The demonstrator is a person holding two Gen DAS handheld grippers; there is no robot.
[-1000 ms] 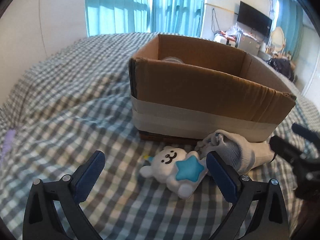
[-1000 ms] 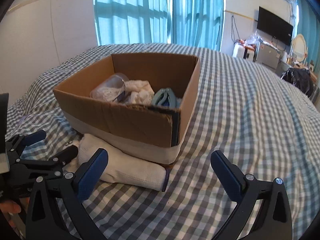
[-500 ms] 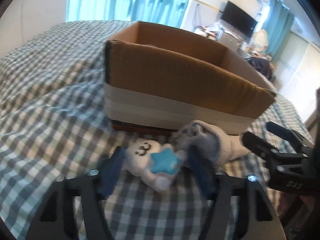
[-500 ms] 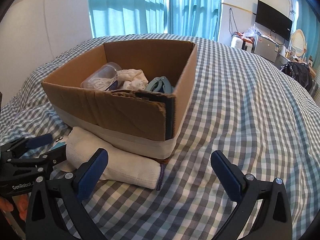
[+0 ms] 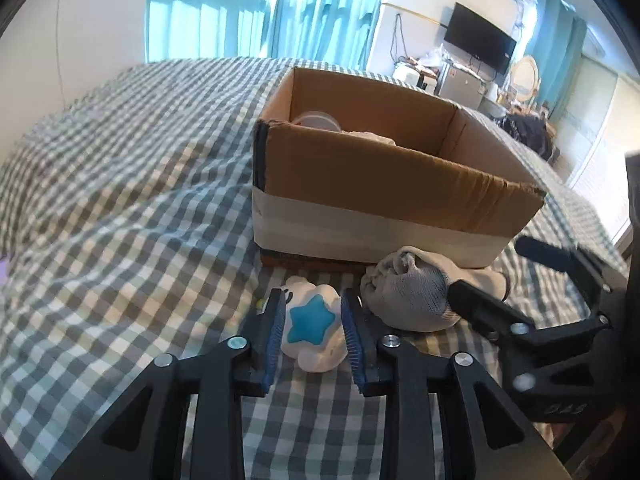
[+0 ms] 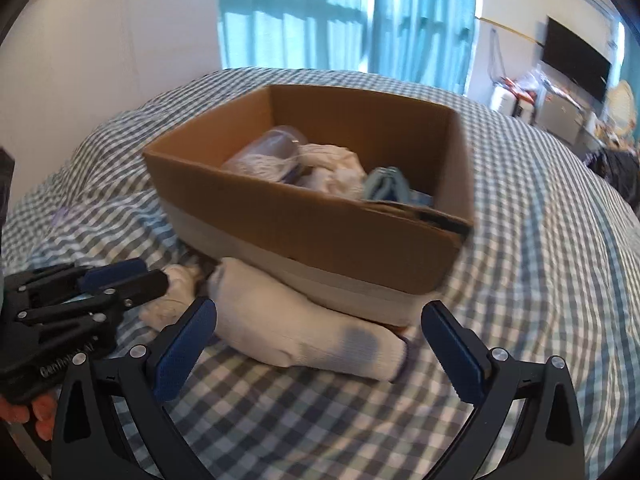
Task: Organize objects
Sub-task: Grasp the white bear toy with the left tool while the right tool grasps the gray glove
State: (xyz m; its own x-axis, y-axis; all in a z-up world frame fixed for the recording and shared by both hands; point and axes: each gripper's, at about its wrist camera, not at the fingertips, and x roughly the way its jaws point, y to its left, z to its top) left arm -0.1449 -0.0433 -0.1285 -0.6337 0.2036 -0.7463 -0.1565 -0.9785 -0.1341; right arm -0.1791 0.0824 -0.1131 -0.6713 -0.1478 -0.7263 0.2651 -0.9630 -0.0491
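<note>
Item: left gripper (image 5: 313, 334), jaws closing on the white bear toy (image 5: 310, 330) (blue star facing up) with pads touching its sides. Right gripper (image 6: 320, 346): fingers wide apart, empty, above the white sock (image 6: 304, 338). Cardboard box (image 5: 384, 196) at twelve o'clock, part filled. Step: grasping; next probably lift the toy over the box rim.

We've got a little white plush toy (image 5: 316, 326) with a blue star on it, lying on the checked bed right beside a bunched white sock (image 6: 304, 326), both just in front of the open cardboard box (image 5: 384, 196).
</note>
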